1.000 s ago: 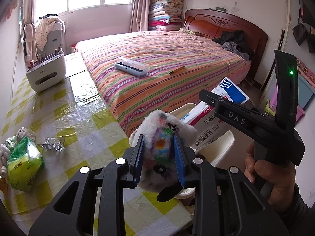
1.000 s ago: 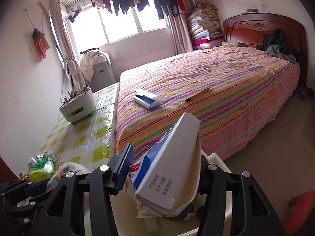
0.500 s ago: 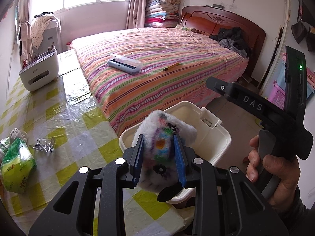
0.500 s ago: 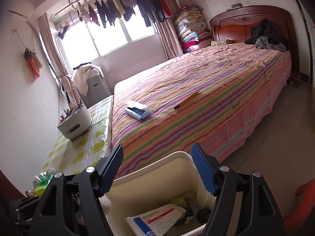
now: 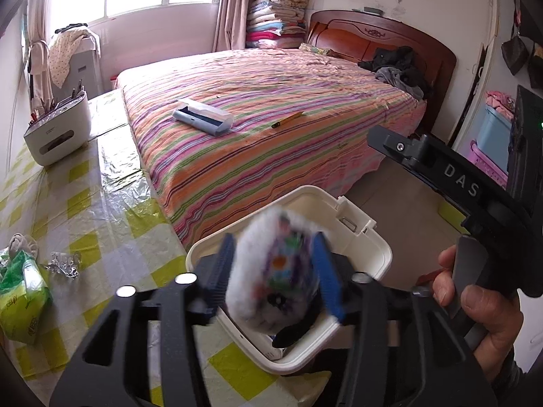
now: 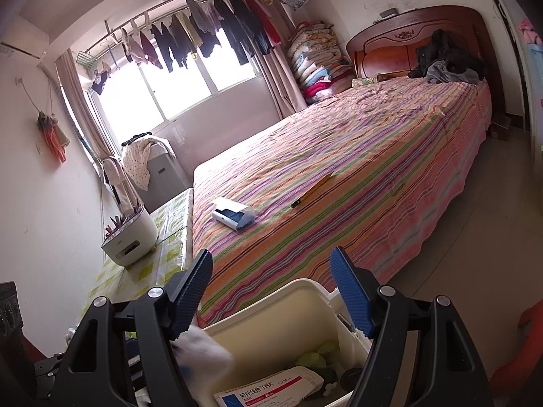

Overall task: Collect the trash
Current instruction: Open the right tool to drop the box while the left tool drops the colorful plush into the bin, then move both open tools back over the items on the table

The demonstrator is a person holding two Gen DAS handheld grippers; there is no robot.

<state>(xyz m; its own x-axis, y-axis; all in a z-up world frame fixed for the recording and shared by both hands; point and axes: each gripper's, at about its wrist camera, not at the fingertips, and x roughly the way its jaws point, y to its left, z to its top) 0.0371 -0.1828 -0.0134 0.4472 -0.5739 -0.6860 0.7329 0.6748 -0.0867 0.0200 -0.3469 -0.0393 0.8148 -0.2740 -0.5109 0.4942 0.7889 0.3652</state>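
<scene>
A fluffy white ball of trash with coloured patches [image 5: 271,271] sits blurred between the blue pads of my left gripper [image 5: 273,274], just above the white bin [image 5: 370,247]. The jaws are opening and the pads no longer squeeze it. In the right wrist view the same ball shows as a white blur [image 6: 200,349] at the bin's left rim. My right gripper [image 6: 275,291] stands open over the bin [image 6: 288,288] with nothing between its fingers. A red, white and blue medicine box [image 6: 271,393] lies inside the bin among other scraps.
A table with a yellow checked cloth [image 5: 101,210] lies to the left, bearing a green tissue pack [image 5: 20,291], crumpled foil [image 5: 64,264] and a white organiser [image 5: 57,132]. The striped bed [image 5: 271,78] beyond carries a grey case [image 5: 203,118] and a pencil [image 5: 286,120].
The right gripper let go of the medicine box, which dropped into the bin, and its jaws spread. The left jaws have just parted around the fluffy ball, now over the bin.
</scene>
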